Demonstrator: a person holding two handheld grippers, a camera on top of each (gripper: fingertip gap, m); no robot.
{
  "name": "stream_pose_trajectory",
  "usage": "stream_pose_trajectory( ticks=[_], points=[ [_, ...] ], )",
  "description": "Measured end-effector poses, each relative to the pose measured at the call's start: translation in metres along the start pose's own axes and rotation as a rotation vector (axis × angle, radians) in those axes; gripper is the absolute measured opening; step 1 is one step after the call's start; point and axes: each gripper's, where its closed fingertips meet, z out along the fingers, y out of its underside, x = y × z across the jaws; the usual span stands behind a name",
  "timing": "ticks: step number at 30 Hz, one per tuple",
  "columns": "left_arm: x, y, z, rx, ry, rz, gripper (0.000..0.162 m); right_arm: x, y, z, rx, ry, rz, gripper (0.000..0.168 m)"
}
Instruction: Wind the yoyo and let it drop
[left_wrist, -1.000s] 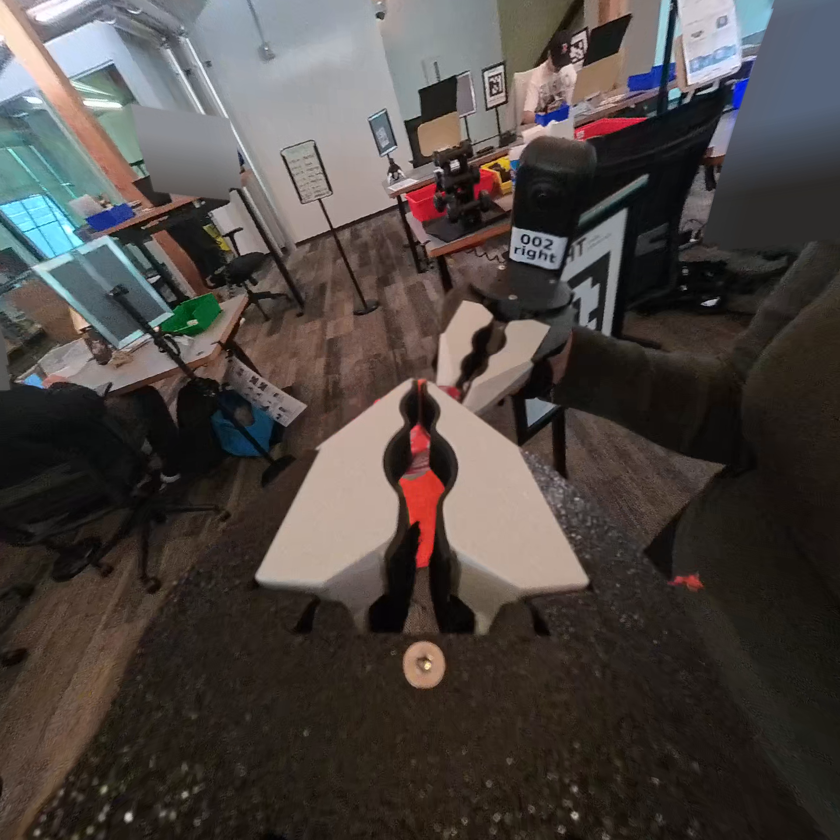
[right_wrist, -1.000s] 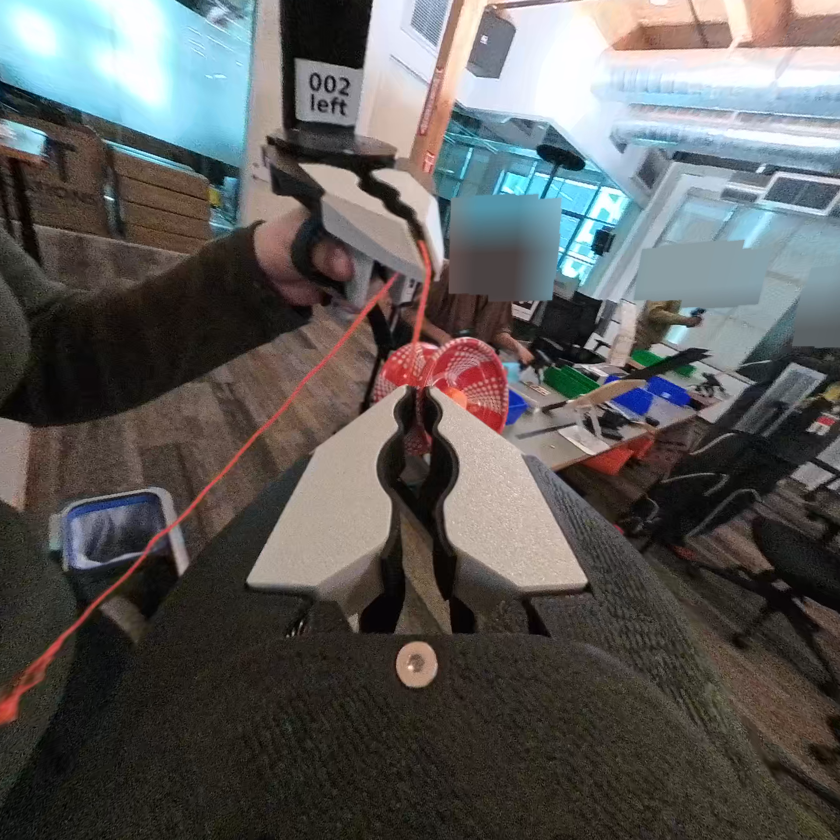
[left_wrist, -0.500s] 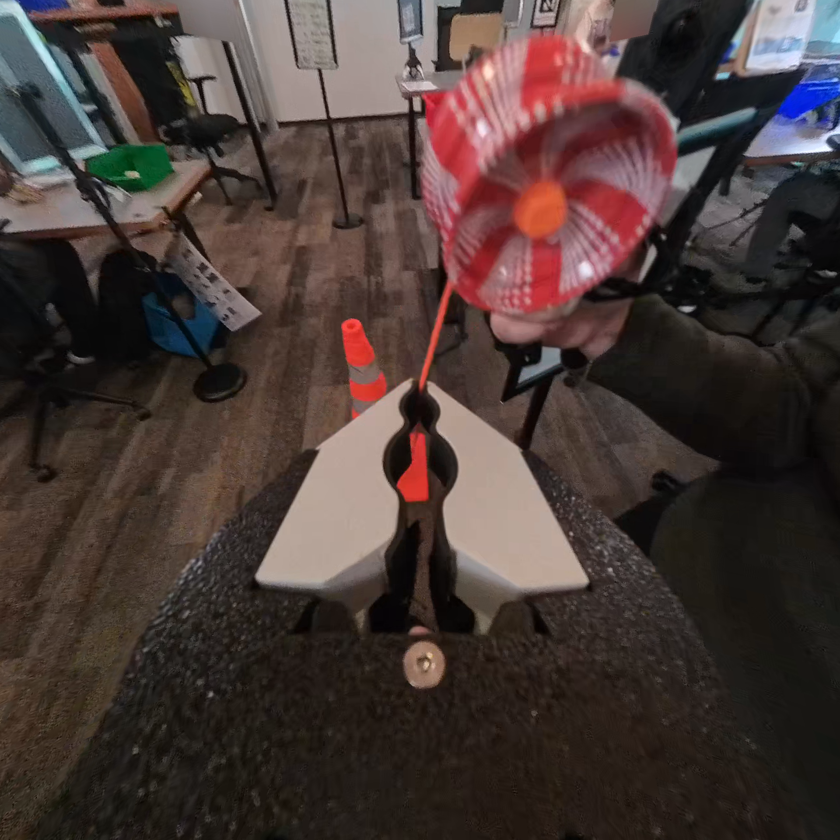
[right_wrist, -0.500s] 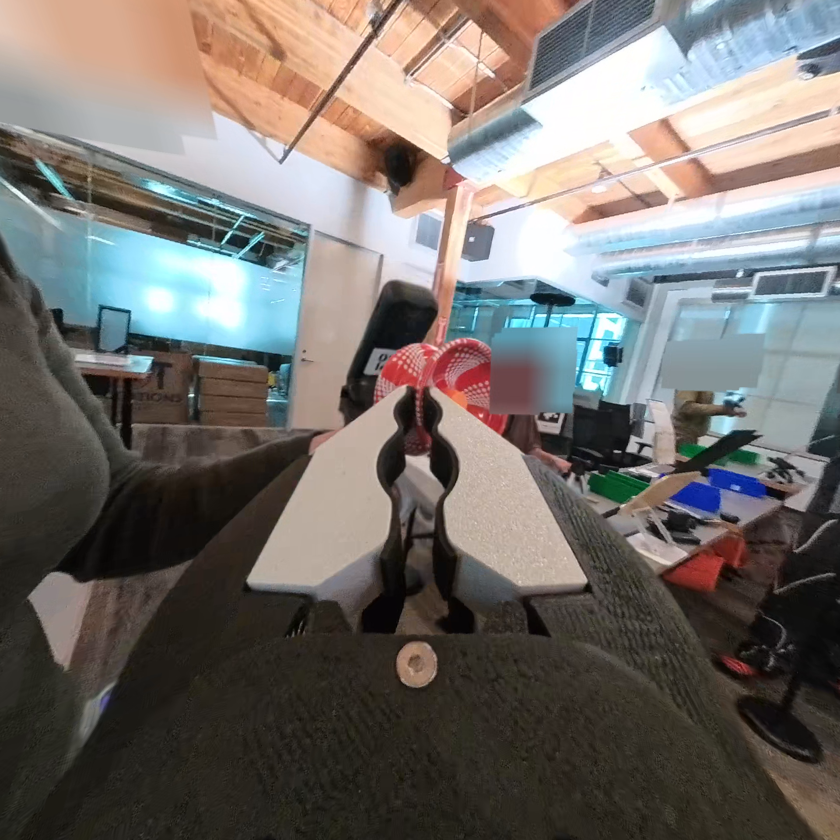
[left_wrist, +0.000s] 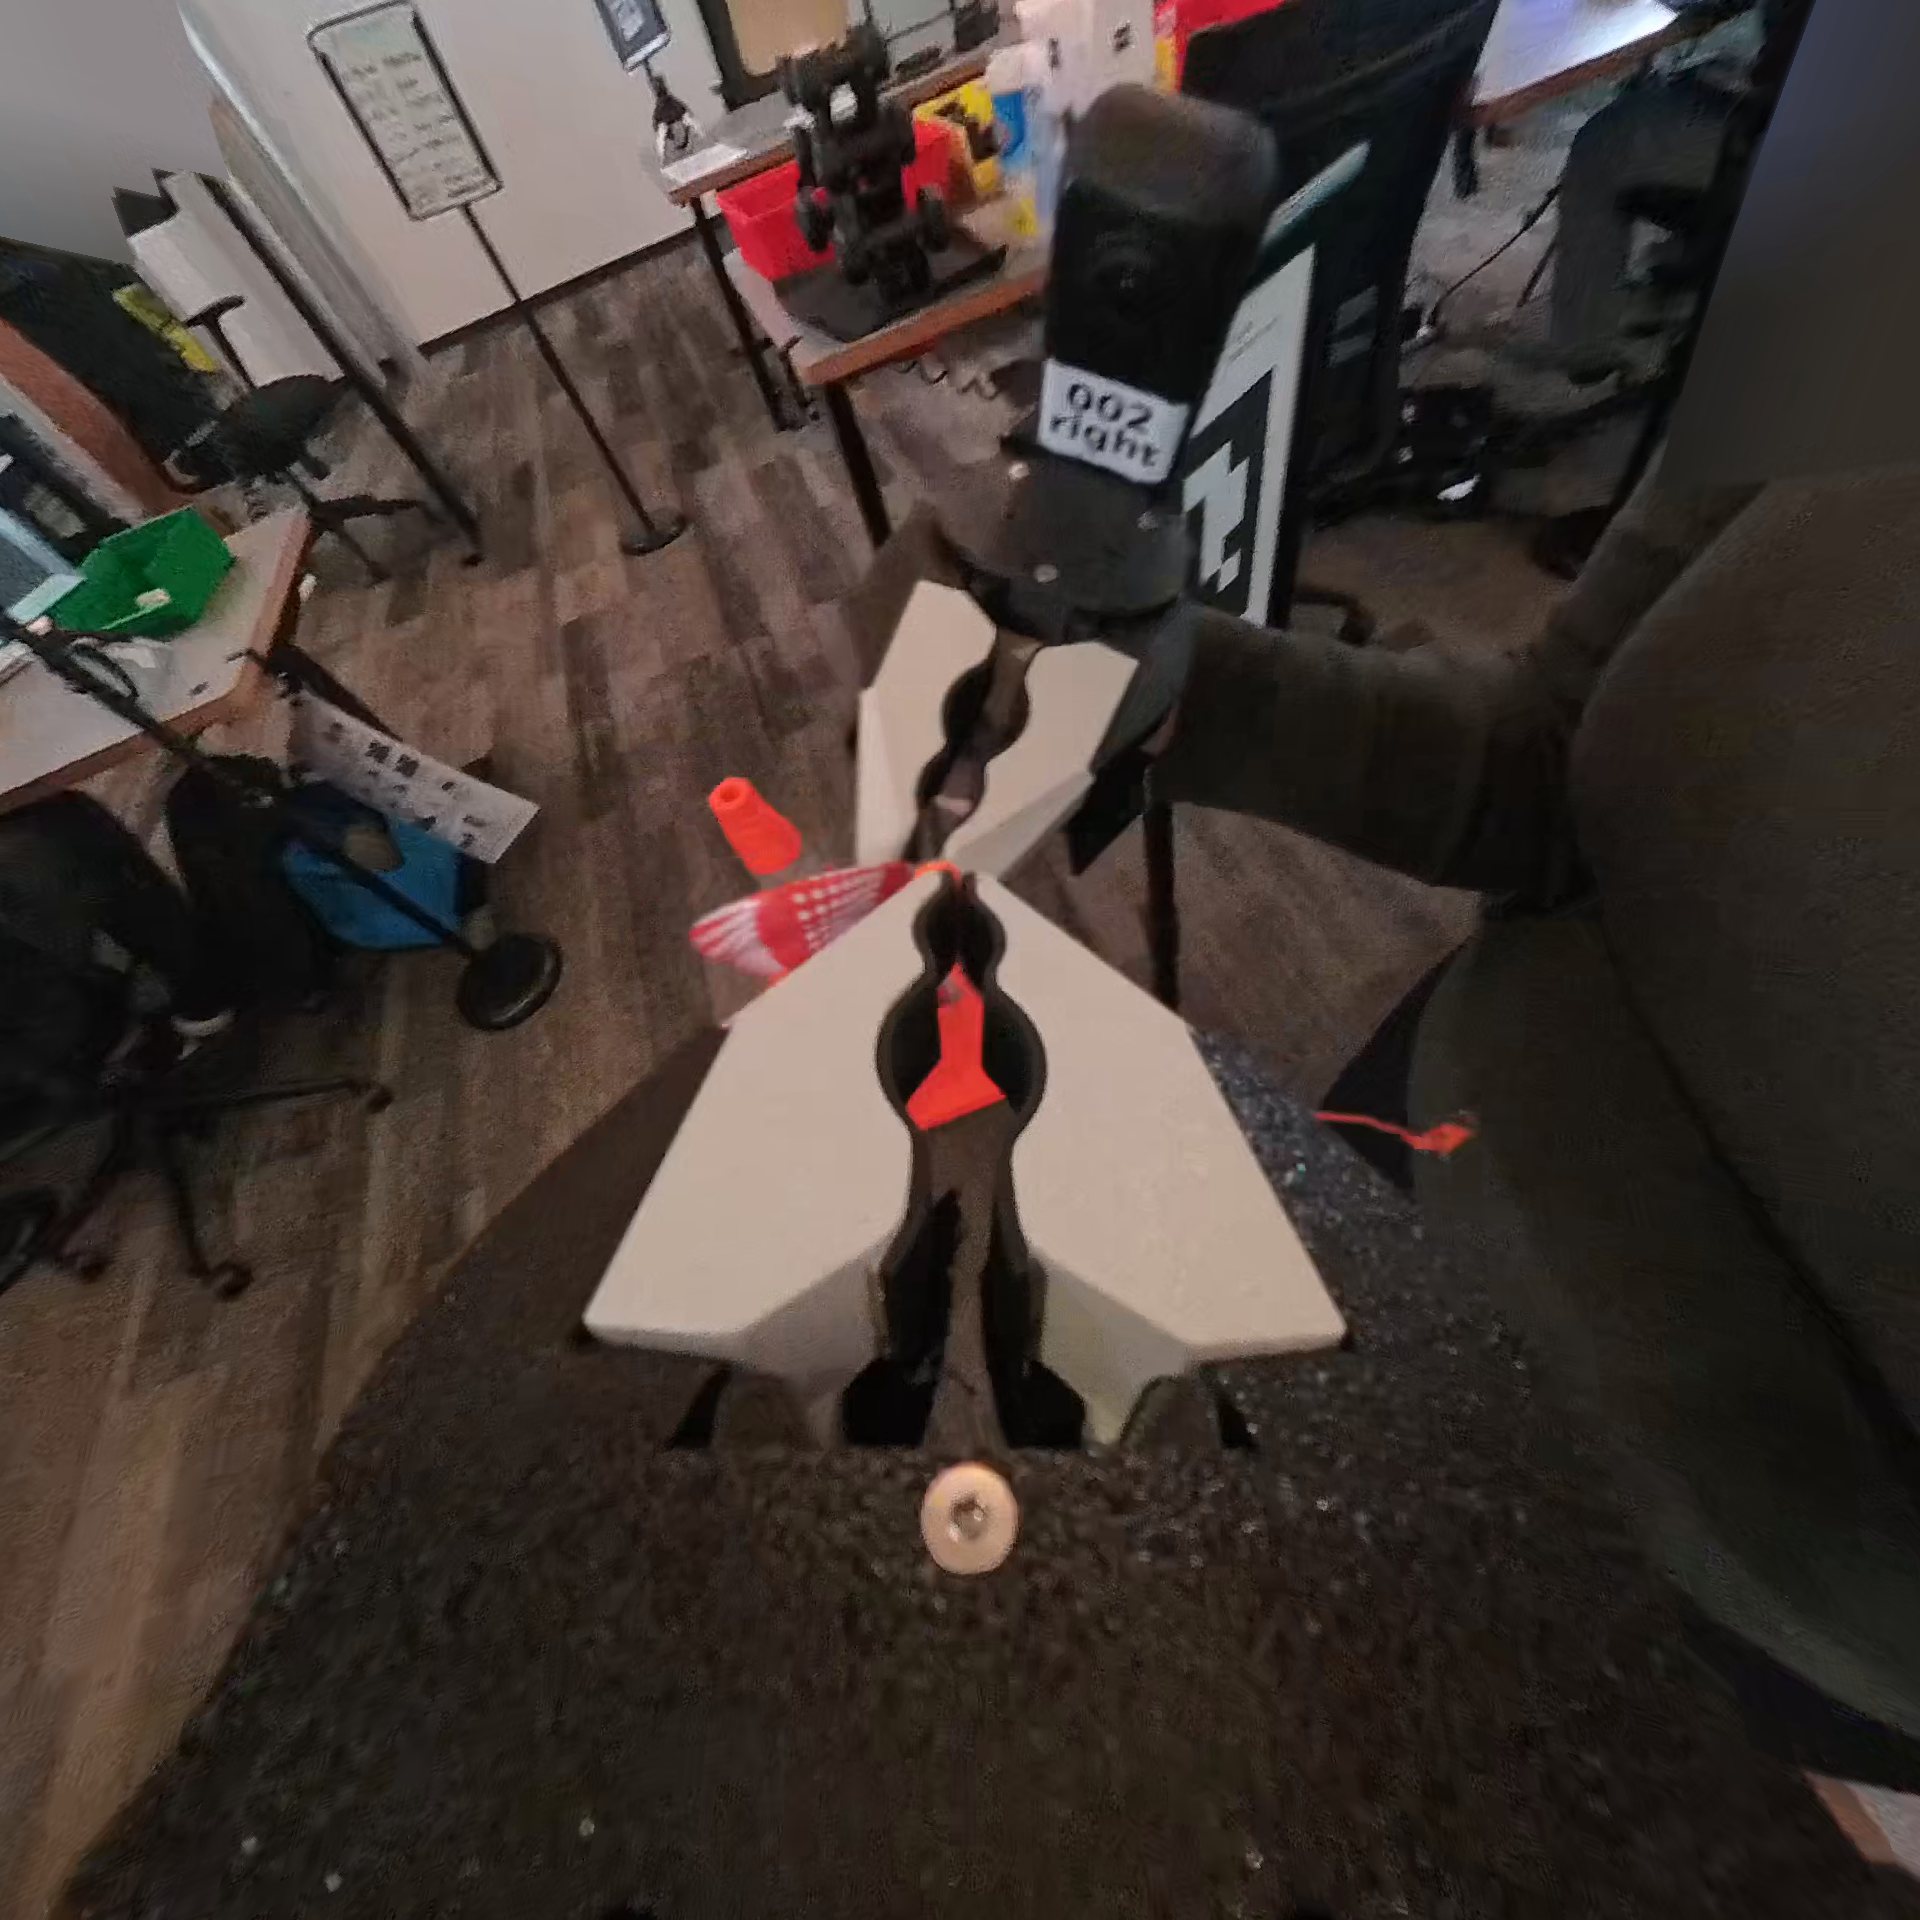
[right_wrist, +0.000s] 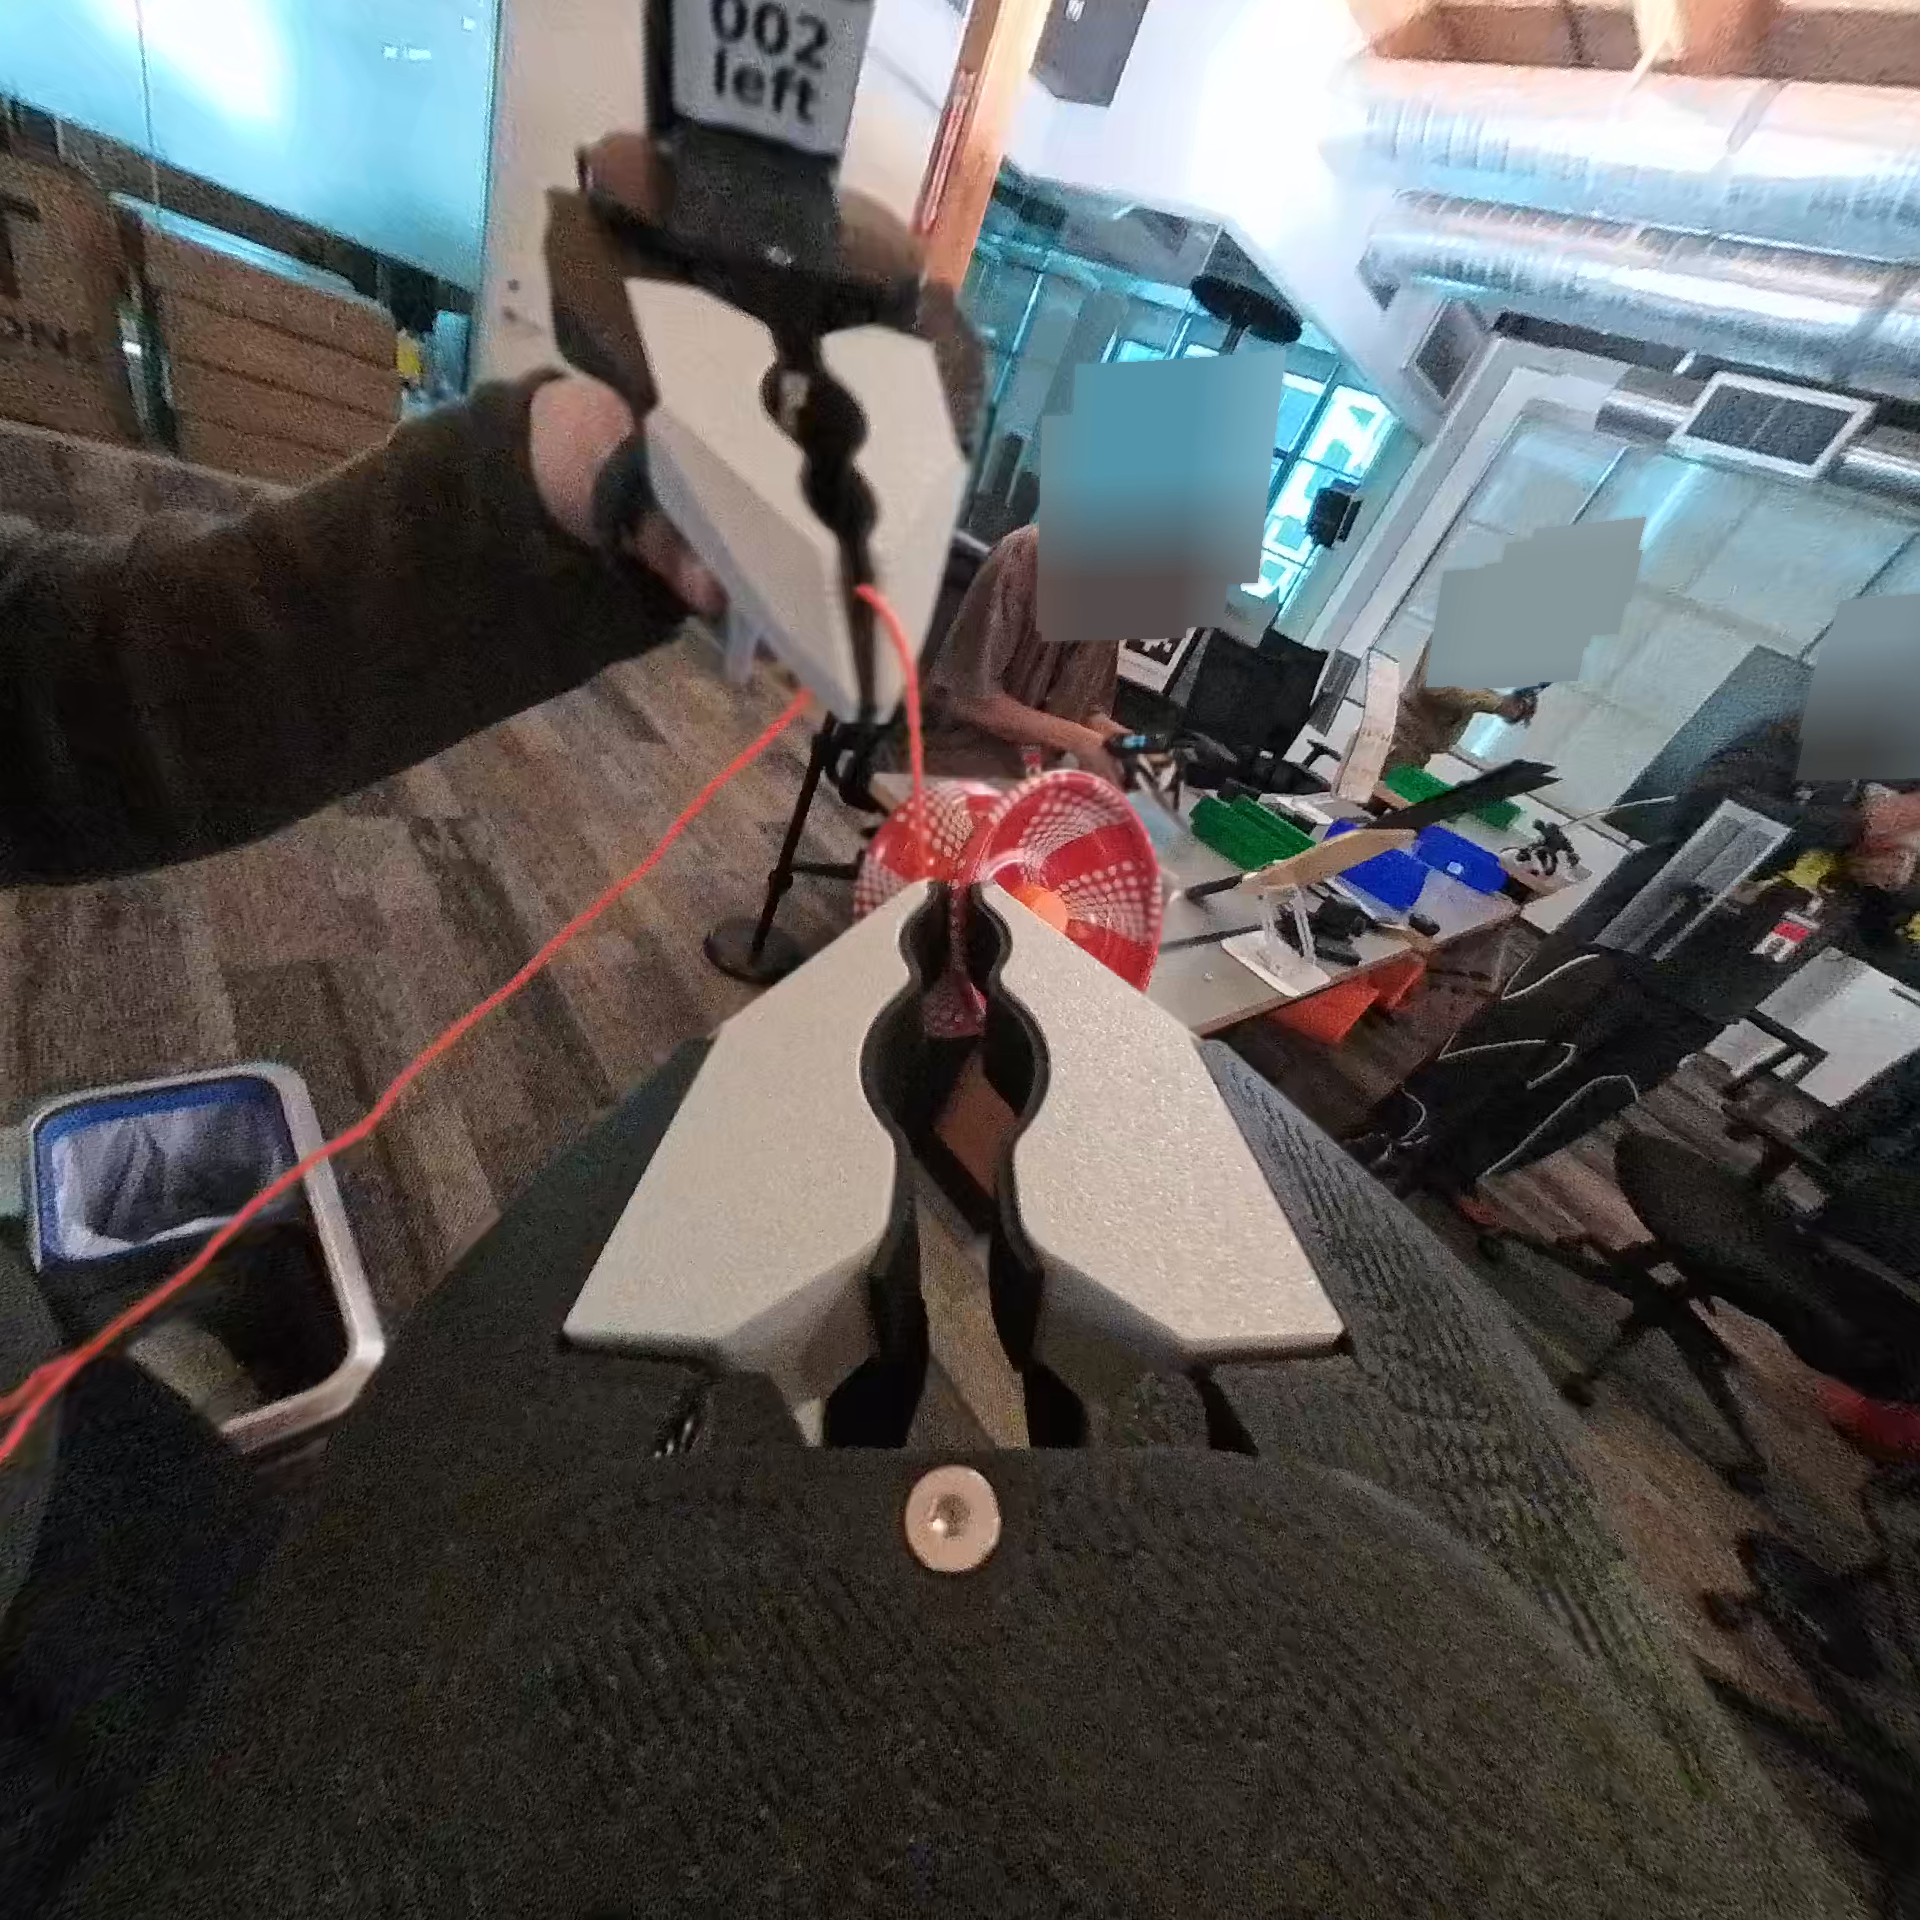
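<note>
Yoyo (right_wrist: 1013, 868) sits pinched, apparently, at the right fingers' (right_wrist: 1132, 1122) tips.

Wood-look floor (left_wrist: 644, 665), cluttered desks (right_wrist: 1247, 987), exposed ducts (right_wrist: 1662, 208), perhaps glass partitions (right_wrist: 312, 135) behind.

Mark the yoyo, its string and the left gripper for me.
yoyo (right_wrist: 1081, 873): right wrist view, inner face of its right-hand red-and-white half.
string (right_wrist: 520, 982): right wrist view, mid-span of the slack orange run.
left gripper (right_wrist: 868, 665): right wrist view, between its closed fingertips.
</note>
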Motion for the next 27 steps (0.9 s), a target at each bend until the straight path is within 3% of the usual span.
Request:
stream_pose_trajectory(
  ticks=[3,6,14,19,23,27],
  points=[
    [-0.025,0.012,-0.013,-0.082,-0.117,0.002,0.0,-0.017,0.001,-0.004,-0.034,-0.105,0.007,0.001],
    [-0.035,0.023,-0.017,-0.071,-0.108,-0.041,0.0,-0.031,-0.027,-0.011,0.151,-0.239,0.116,0.001],
    [-0.016,0.073,0.028,-0.068,0.042,-0.243,0.0,0.003,-0.054,-0.003,0.358,-0.053,0.212,0.001],
    [0.022,0.068,0.035,-0.041,0.167,-0.226,0.0,0.026,-0.015,0.004,0.104,0.137,0.088,0.001],
    [0.018,0.033,0.01,0.071,0.146,-0.159,0.0,0.015,0.007,0.008,0.003,0.088,0.043,0.001],
    [-0.004,0.017,-0.014,0.079,0.023,-0.098,0.0,-0.005,0.009,0.011,-0.018,-0.04,0.029,0.001]
  ],
)
